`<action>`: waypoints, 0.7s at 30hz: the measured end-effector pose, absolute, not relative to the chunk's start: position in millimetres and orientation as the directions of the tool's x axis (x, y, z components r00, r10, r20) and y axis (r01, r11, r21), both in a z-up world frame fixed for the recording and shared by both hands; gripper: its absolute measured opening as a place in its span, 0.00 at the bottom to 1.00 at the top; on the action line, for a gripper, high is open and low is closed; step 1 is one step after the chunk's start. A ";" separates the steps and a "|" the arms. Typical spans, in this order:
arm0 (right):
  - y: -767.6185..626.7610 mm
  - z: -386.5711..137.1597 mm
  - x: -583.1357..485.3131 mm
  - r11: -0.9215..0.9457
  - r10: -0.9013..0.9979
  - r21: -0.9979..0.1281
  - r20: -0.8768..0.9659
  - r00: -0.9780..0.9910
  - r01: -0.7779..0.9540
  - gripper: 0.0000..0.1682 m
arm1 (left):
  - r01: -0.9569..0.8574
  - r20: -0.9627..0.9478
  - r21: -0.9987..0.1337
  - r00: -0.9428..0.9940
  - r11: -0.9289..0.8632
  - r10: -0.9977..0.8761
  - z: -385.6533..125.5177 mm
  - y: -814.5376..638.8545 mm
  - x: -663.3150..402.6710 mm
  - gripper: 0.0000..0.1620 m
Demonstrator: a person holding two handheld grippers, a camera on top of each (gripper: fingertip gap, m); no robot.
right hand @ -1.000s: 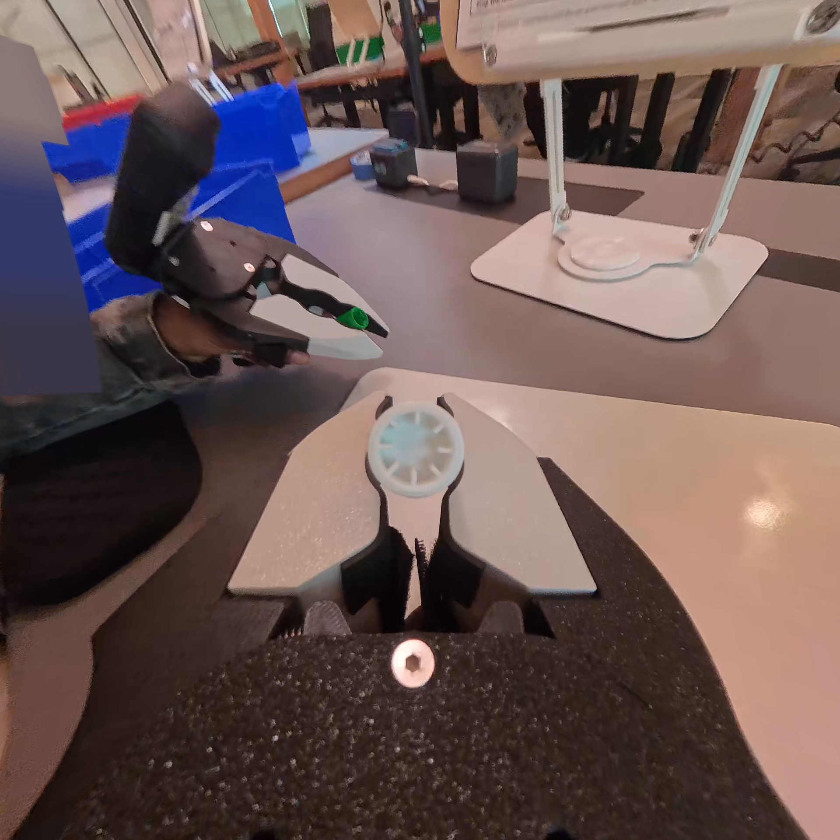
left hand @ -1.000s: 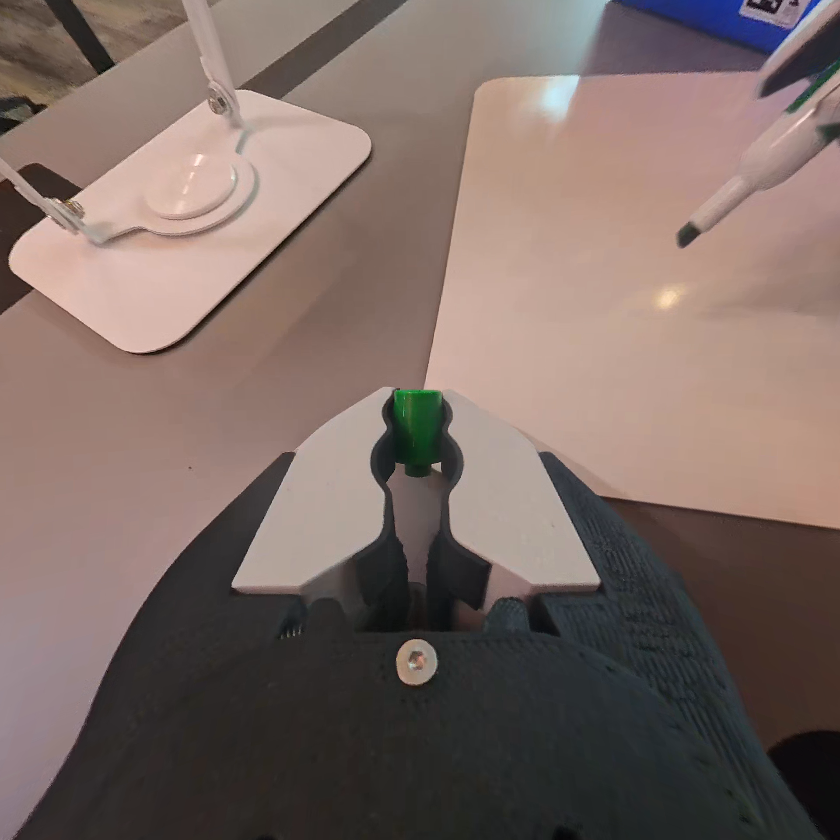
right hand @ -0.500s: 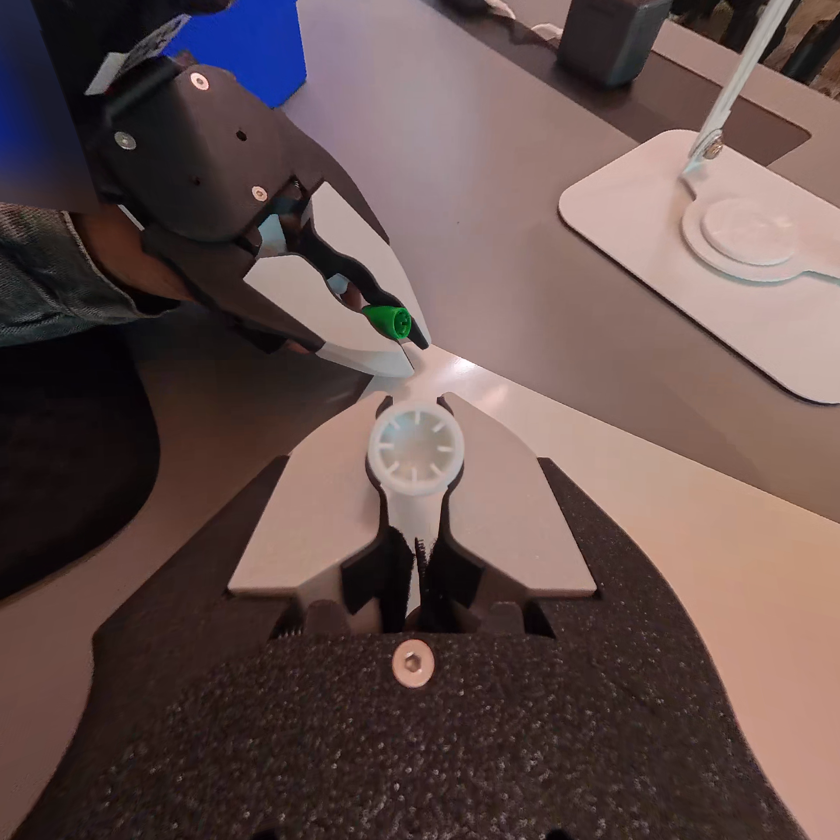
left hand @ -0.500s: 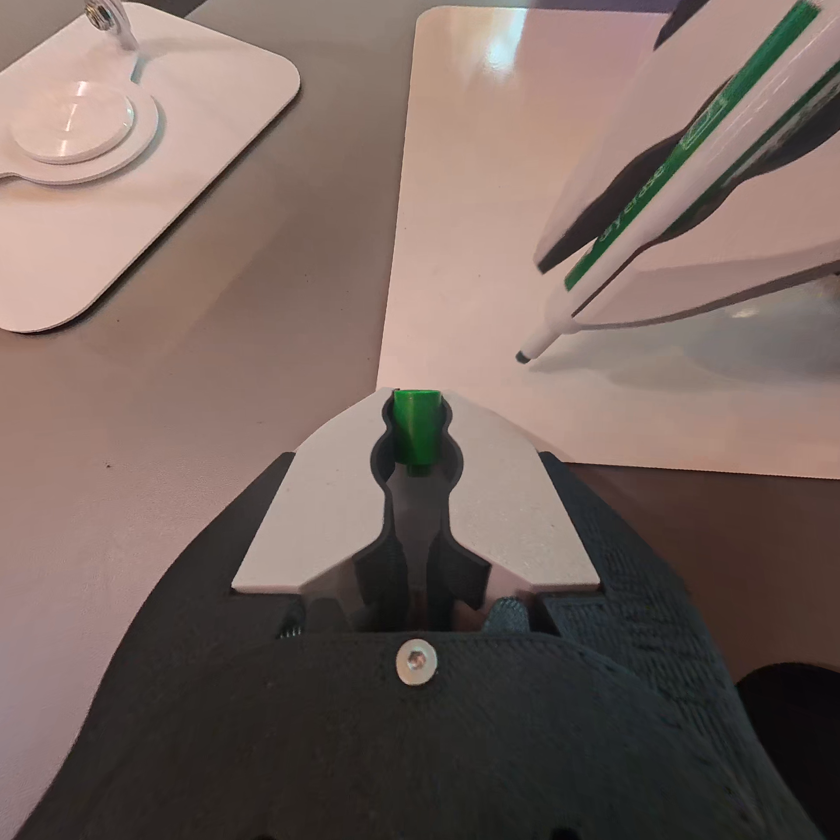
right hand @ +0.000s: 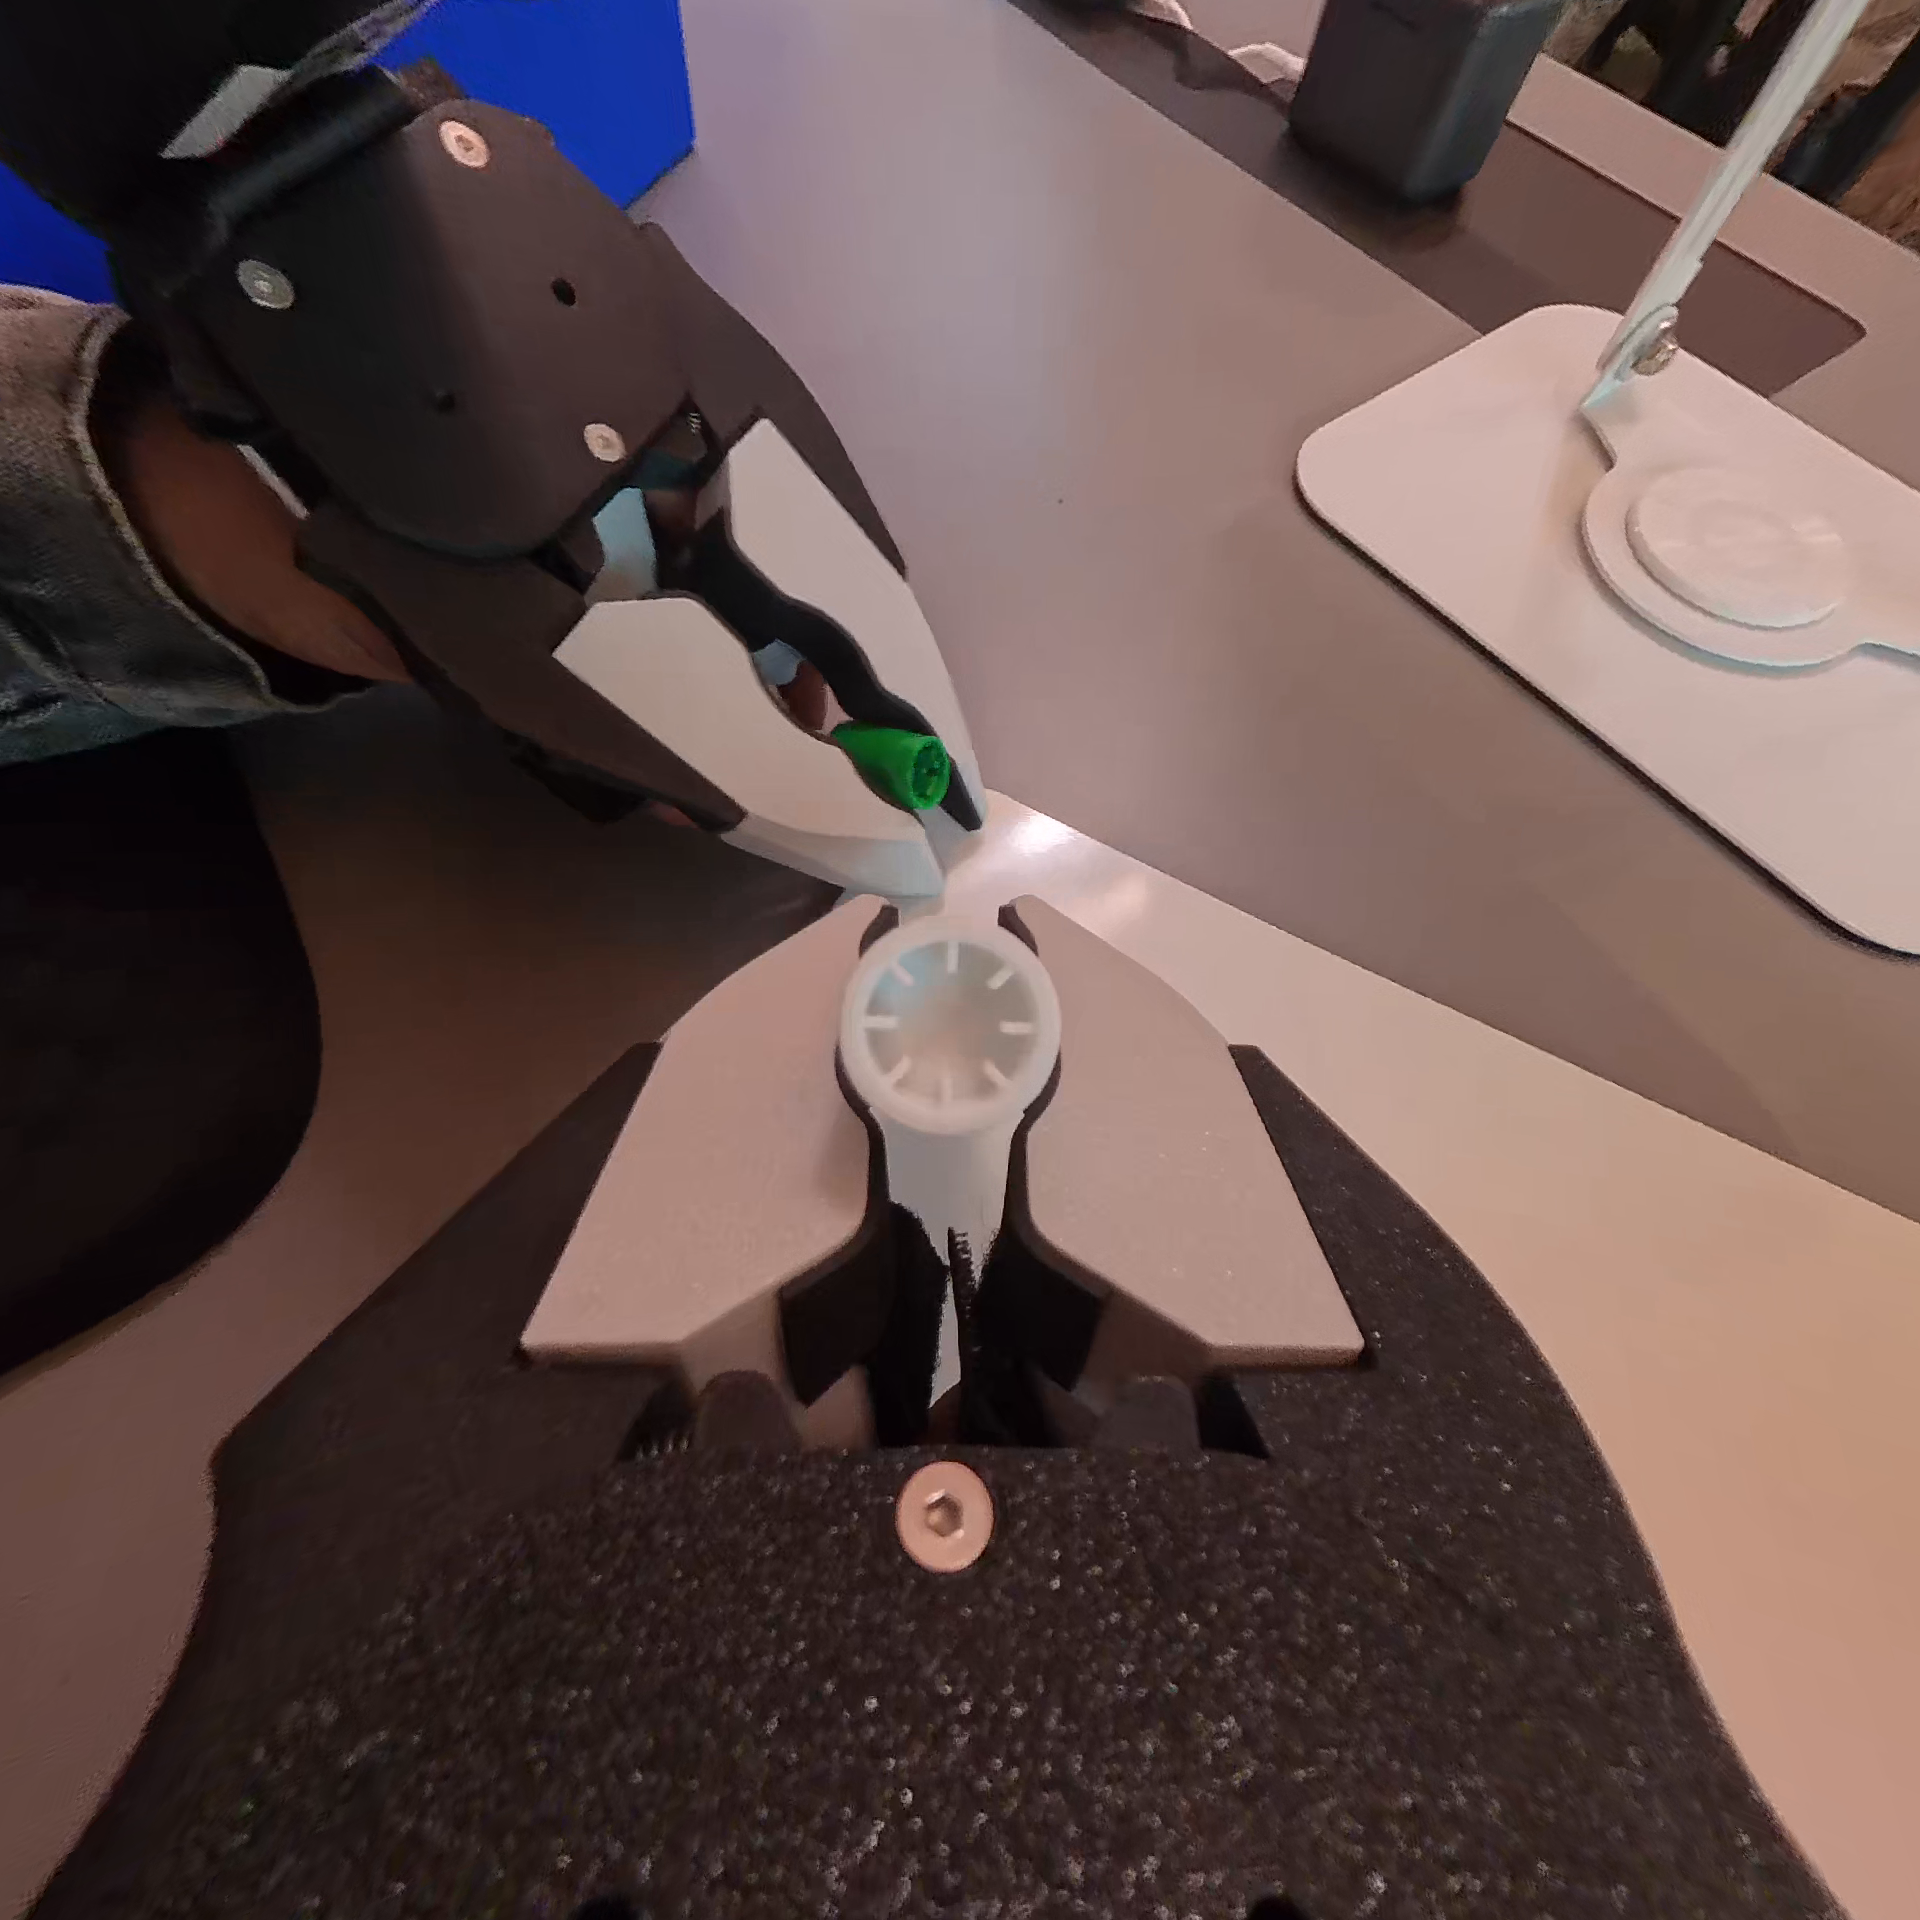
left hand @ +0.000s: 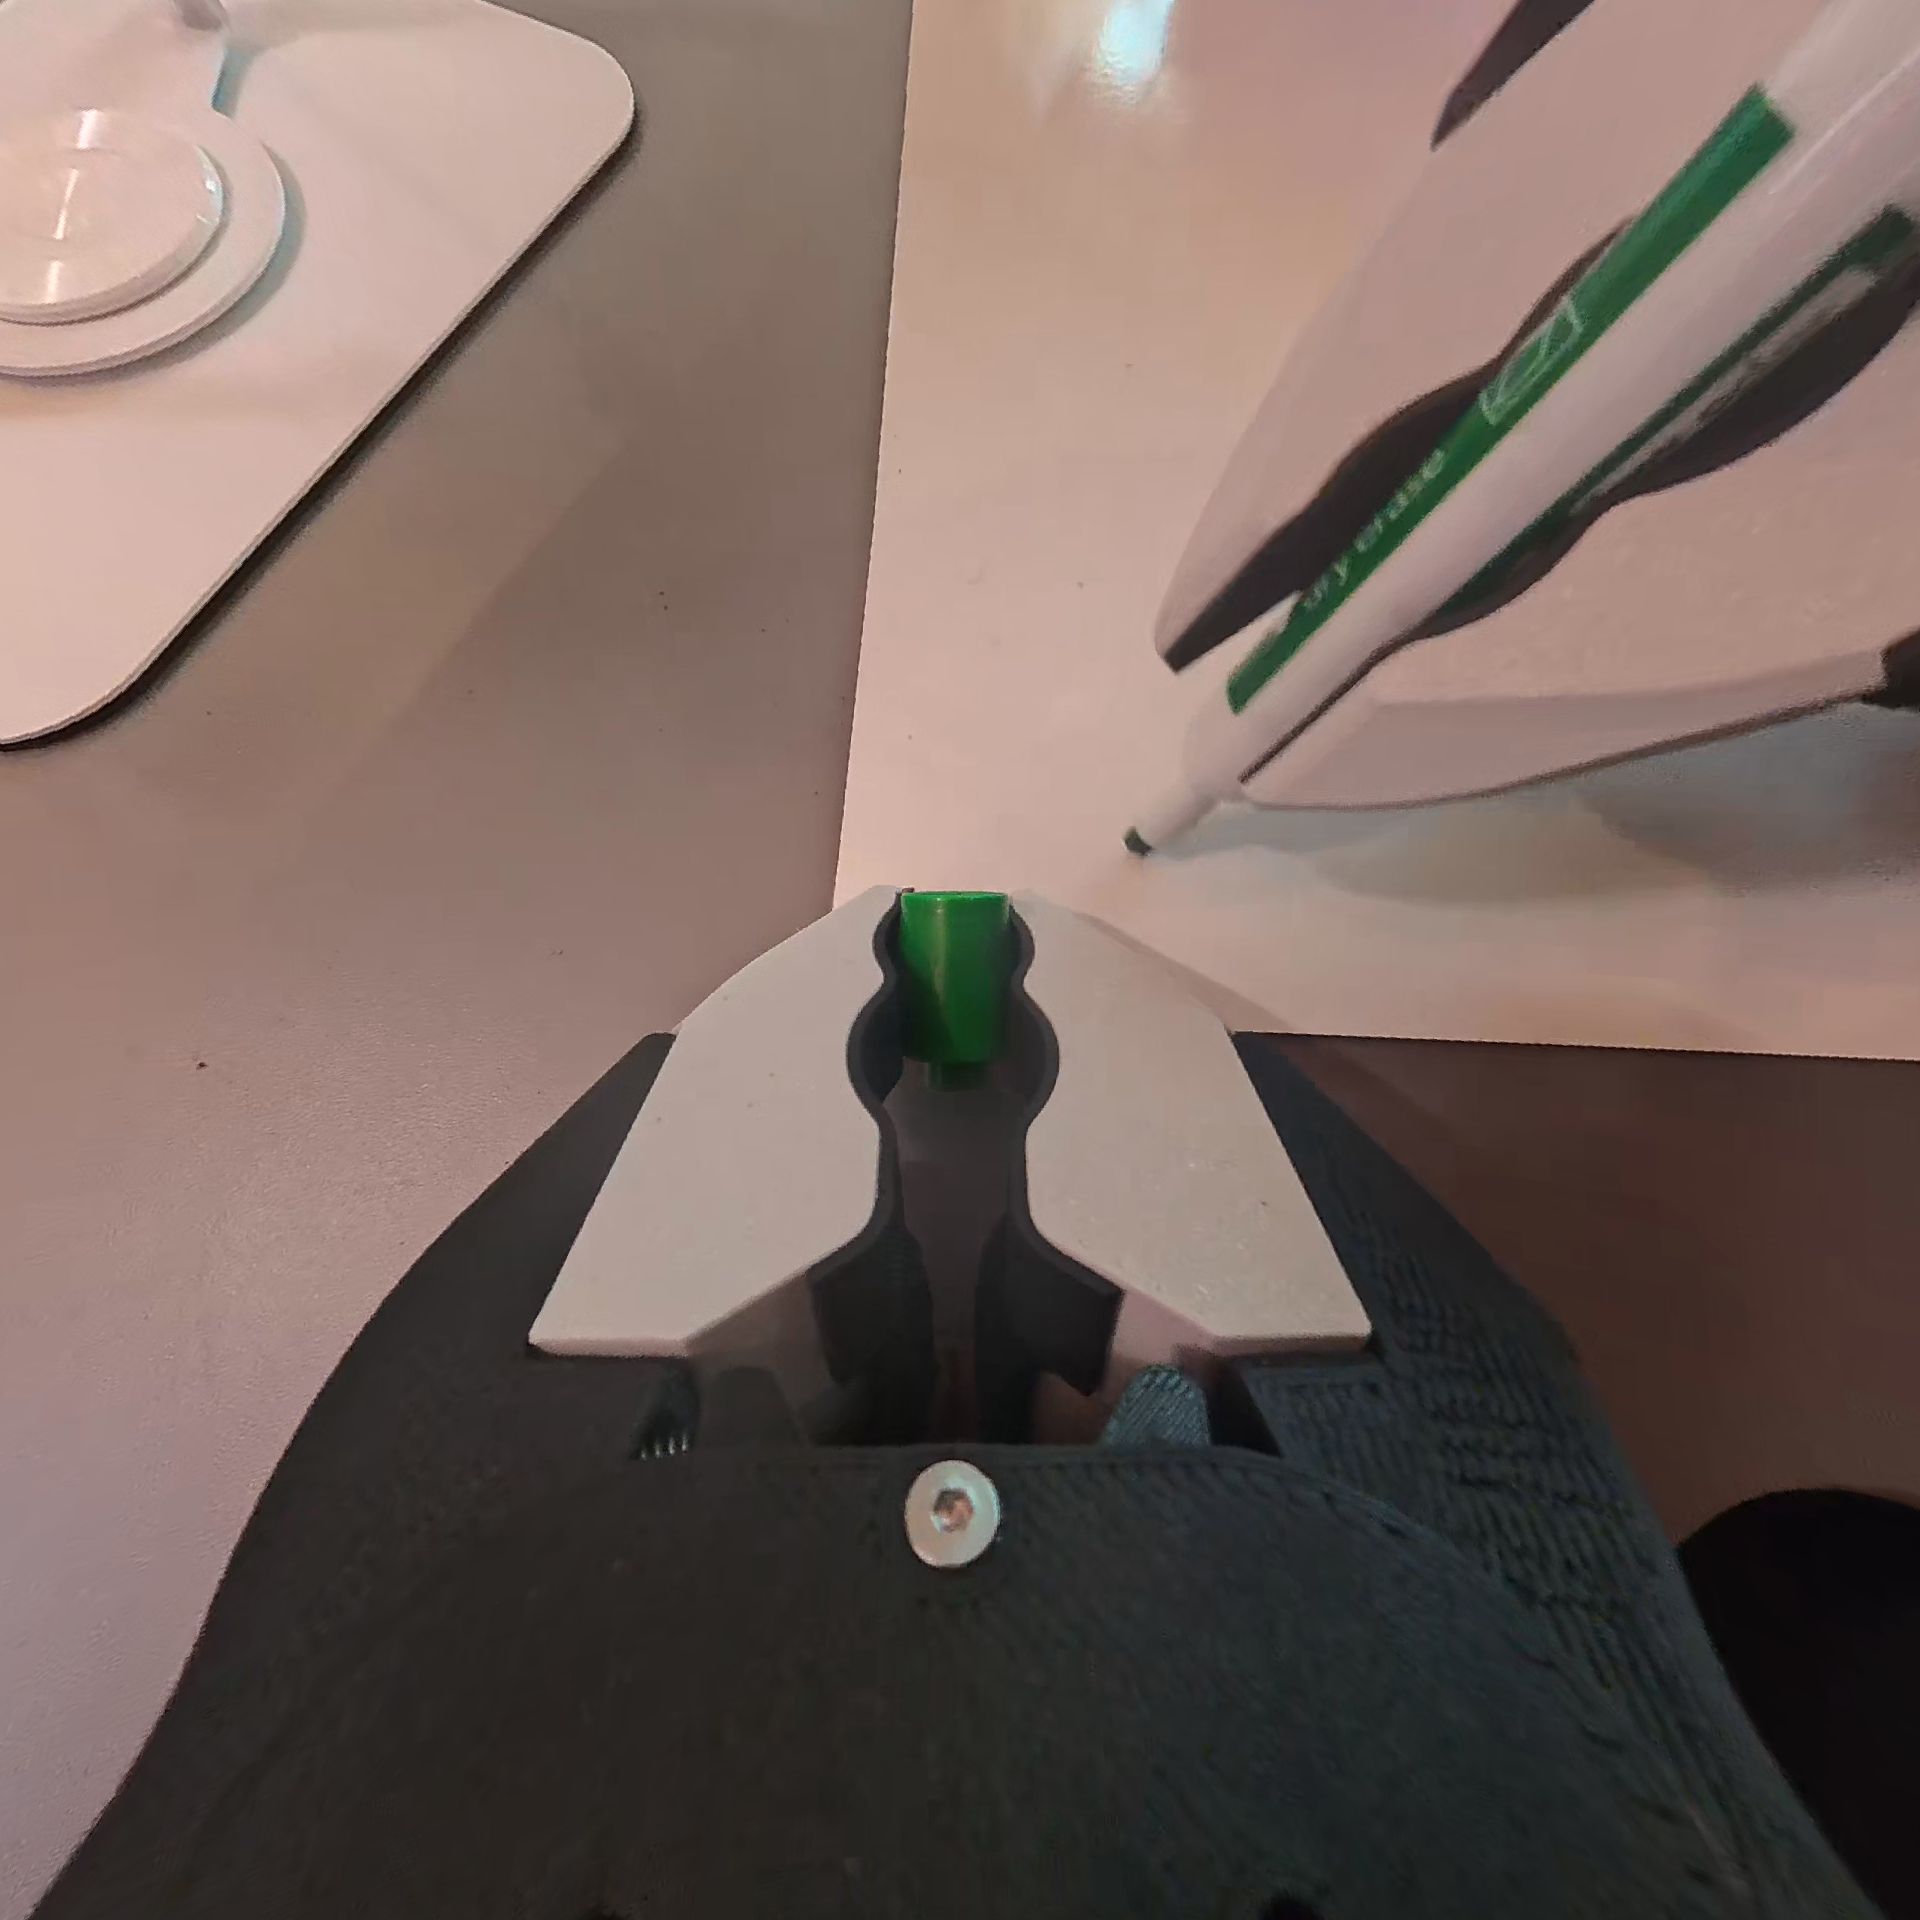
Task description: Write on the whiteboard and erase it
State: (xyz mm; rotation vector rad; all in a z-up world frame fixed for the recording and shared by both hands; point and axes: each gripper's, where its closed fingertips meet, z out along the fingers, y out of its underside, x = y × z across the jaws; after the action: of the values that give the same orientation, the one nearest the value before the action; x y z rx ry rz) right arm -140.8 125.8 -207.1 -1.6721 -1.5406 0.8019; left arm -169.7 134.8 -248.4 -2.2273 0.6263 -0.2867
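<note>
The left gripper (left hand: pixel 954 935) is closed on a small green cap (left hand: pixel 951 992). The cap sits right at the tips of its two grey fingers (left hand: pixel 758 1153). The gripper hangs just over the near corner of the whiteboard (left hand: pixel 1039 520), which lies flat on the brown table (left hand: pixel 520 779).

The right gripper (right hand: pixel 951 935) is closed on a white marker (right hand: pixel 951 1023) with a green stripe. From its own camera only the round back end of the marker shows. In the left wrist view the marker (left hand: pixel 1455 499) slants down to the board, and its dark tip (left hand: pixel 1140 840) is at the board near the front edge. The pictures do not show if the tip really touches. No marks show on the white board.

The two grippers are very near each other, tip by tip, at the board's corner. A person's hand (right hand: pixel 260 582) and a grey sleeve (right hand: pixel 73 540) hold the left gripper.

Farther back on the table lies a flat white stand base (right hand: pixel 1558 623) with a round disc (right hand: pixel 1725 540) on it and a thin white leg (right hand: pixel 1704 208) going up. Behind that is a dark box (right hand: pixel 1403 83), and a blue bin (right hand: pixel 582 94) sits at the far left.
</note>
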 end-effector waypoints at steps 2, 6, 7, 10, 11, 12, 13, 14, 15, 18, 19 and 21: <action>113.6 -207.4 -135.9 -0.034 0.998 -0.821 0.003 0.064 0.570 0.11 | -0.344 0.005 -0.748 0.852 -0.568 -0.523 -248.4 134.8 -169.6 0.10; 98.5 -208.1 -111.5 -0.027 0.999 -0.771 0.000 0.042 0.637 0.11 | -0.344 0.004 -0.748 0.852 -0.568 -0.523 -248.3 134.7 -169.5 0.10; 102.6 -208.3 -106.5 -0.022 0.998 -0.762 0.018 0.055 0.647 0.11 | -0.344 0.004 -0.748 0.852 -0.568 -0.523 -248.3 134.7 -169.5 0.10; 123.0 -208.1 -102.9 -0.036 0.993 -0.767 0.046 0.111 0.641 0.11 | -0.346 0.002 -0.748 0.852 -0.567 -0.523 -248.2 134.7 -169.4 0.10; 125.0 -207.9 -105.9 -0.041 0.992 -0.776 0.041 0.115 0.630 0.11 | -0.347 0.001 -0.748 0.852 -0.566 -0.524 -248.2 134.8 -169.3 0.10; 123.6 -207.8 -110.1 -0.035 0.993 -0.783 0.042 0.109 0.621 0.11 | -0.347 0.001 -0.748 0.852 -0.566 -0.524 -248.2 134.8 -169.3 0.10; 119.2 -207.7 -114.8 -0.027 0.995 -0.789 0.040 0.094 0.614 0.11 | -0.347 0.001 -0.748 0.852 -0.565 -0.524 -248.2 134.7 -169.3 0.10; 113.0 -207.7 -118.8 -0.022 0.997 -0.792 0.029 0.074 0.610 0.11 | -0.347 0.001 -0.748 0.852 -0.566 -0.524 -248.2 134.7 -169.2 0.10; 108.4 -207.8 -120.9 -0.020 0.998 -0.793 0.020 0.059 0.609 0.11 | -0.347 0.002 -0.748 0.852 -0.566 -0.524 -248.2 134.8 -169.3 0.10; 121.0 -208.2 -113.8 -0.030 0.994 -0.786 0.043 0.104 0.617 0.11 | -0.348 0.001 -0.748 0.851 -0.565 -0.525 -248.2 134.6 -169.1 0.10; 129.2 -208.2 -109.6 -0.036 0.990 -0.783 0.056 0.128 0.621 0.11 | -0.349 0.000 -0.748 0.851 -0.564 -0.526 -248.2 134.5 -169.0 0.10; 134.8 -205.3 -107.4 -0.048 0.989 -0.794 0.047 0.139 0.607 0.11 | -0.348 0.001 -0.748 0.851 -0.565 -0.526 -248.1 134.6 -169.0 0.10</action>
State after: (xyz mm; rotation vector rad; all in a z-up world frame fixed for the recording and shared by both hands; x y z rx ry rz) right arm -107.4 134.8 -205.3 -1.7361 -1.5445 0.7122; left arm -169.0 134.6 -248.1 -2.2249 0.6317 -0.2853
